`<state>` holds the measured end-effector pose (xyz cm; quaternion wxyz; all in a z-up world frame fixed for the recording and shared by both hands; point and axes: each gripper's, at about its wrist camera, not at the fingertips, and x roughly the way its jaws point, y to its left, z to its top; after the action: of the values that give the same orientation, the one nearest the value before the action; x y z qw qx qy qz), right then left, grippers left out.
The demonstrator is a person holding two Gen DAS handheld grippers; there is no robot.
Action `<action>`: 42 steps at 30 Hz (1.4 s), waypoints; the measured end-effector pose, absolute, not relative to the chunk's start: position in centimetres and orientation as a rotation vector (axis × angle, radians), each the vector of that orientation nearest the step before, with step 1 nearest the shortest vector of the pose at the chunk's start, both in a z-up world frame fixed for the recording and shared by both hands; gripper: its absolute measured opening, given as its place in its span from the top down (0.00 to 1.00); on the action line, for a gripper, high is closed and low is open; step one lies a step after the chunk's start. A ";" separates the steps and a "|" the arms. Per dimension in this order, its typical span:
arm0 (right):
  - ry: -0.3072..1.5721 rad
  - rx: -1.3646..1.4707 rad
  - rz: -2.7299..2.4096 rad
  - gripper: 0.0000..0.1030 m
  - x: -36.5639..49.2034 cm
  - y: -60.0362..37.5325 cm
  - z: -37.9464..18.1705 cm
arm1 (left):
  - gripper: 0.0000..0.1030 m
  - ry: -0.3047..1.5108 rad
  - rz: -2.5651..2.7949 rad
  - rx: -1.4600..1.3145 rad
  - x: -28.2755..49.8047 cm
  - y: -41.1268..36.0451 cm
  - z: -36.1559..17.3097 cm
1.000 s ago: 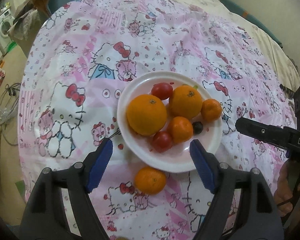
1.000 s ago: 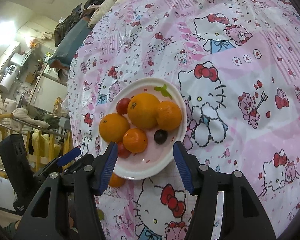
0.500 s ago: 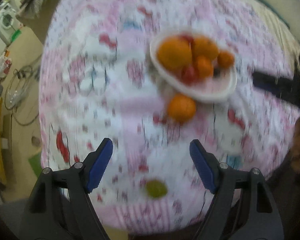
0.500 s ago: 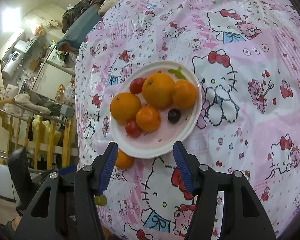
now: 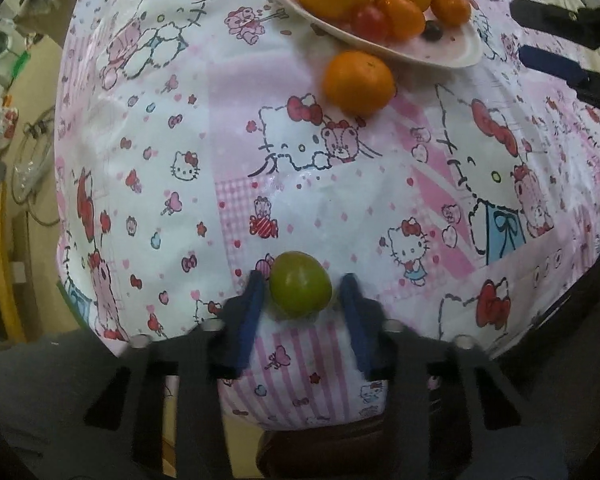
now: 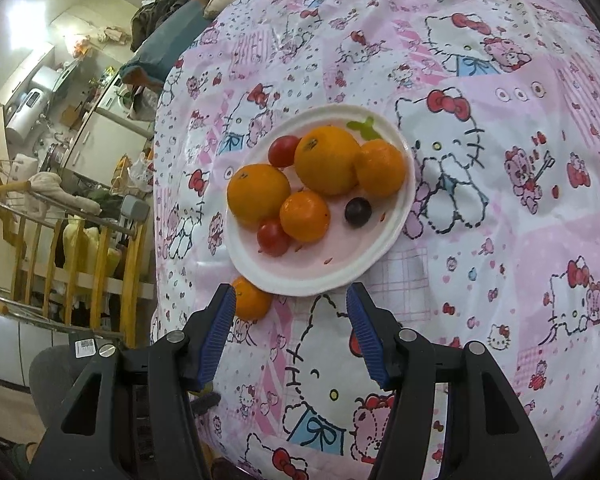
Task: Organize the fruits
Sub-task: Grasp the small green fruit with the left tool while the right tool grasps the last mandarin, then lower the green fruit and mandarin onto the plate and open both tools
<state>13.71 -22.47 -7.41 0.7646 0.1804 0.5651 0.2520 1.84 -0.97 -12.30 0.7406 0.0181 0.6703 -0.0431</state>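
Note:
A green fruit lies near the front edge of the Hello Kitty tablecloth. My left gripper has its blue pads on either side of it, narrowly open, with small gaps still showing. A loose orange sits on the cloth beside the white plate, and also shows in the right wrist view. The plate holds several oranges, two red tomatoes and a dark grape. My right gripper is open and empty, hovering just in front of the plate.
The table's front edge is right under the left gripper, with floor below. The right gripper's fingers show at the far right of the left wrist view. Wooden railing and kitchen clutter stand beyond the table's left side.
My left gripper pulled back from the plate to the table's front edge, dropped around the green fruit and narrowed its jaws. My right gripper drew back slightly from the plate.

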 end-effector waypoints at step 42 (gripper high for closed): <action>1.408 0.310 0.658 0.56 12.4 -13.6 -13.0 | 0.77 1.283 0.001 -0.144 3.5 3.2 -8.5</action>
<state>12.41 -13.60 -12.97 0.7023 0.1394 0.6324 0.2956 3.50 3.23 -8.49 0.7988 -0.0671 0.5979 0.0005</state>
